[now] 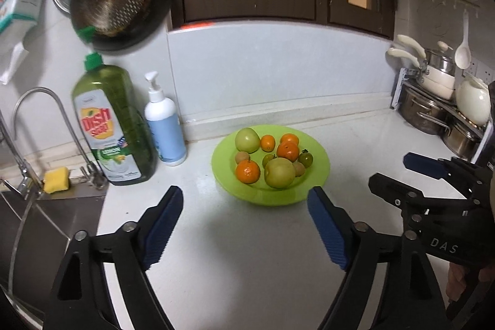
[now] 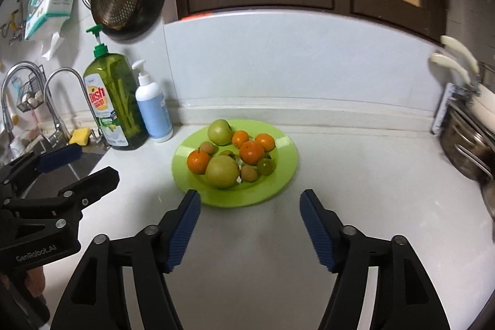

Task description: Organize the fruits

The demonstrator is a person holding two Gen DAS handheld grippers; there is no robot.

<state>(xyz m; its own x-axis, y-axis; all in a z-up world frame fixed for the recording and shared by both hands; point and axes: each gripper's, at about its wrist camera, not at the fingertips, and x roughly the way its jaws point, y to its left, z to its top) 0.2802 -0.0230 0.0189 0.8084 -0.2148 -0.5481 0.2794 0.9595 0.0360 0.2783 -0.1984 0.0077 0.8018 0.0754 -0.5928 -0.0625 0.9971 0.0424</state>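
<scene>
We hold both grippers over the white counter (image 1: 253, 252), each short of the green plate (image 1: 318, 172). Our left gripper (image 1: 244, 197) stands open, its 2 blue pads spread wide with nothing between them but bare counter. Our right gripper (image 2: 249, 197) is open too and empty, its left pad tip just at the near rim of the plate in its own view.

The fruit all lies on the plate. We count 2 green apples: 1 at the back (image 1: 247, 139) and a larger 1 at the front (image 1: 280, 173). There are 4 oranges: a big 1 at front left (image 1: 247, 171), another in the middle (image 1: 287, 151), and 2 smaller ones behind (image 1: 267, 142). A dark green tomato (image 1: 305, 158) sits at the right side, and a few small brownish fruits lie among the rest; we cannot tell what they are.

The plate rests near the back wall. To its left stand a green dish soap bottle (image 1: 114, 126) and a white pump bottle (image 1: 164, 126), side by side. Further left are the tap (image 1: 46, 107), a yellow sponge (image 1: 56, 179) and the sink (image 1: 46, 225). Steel pots (image 1: 433, 110) are stacked on a rack at the right.
</scene>
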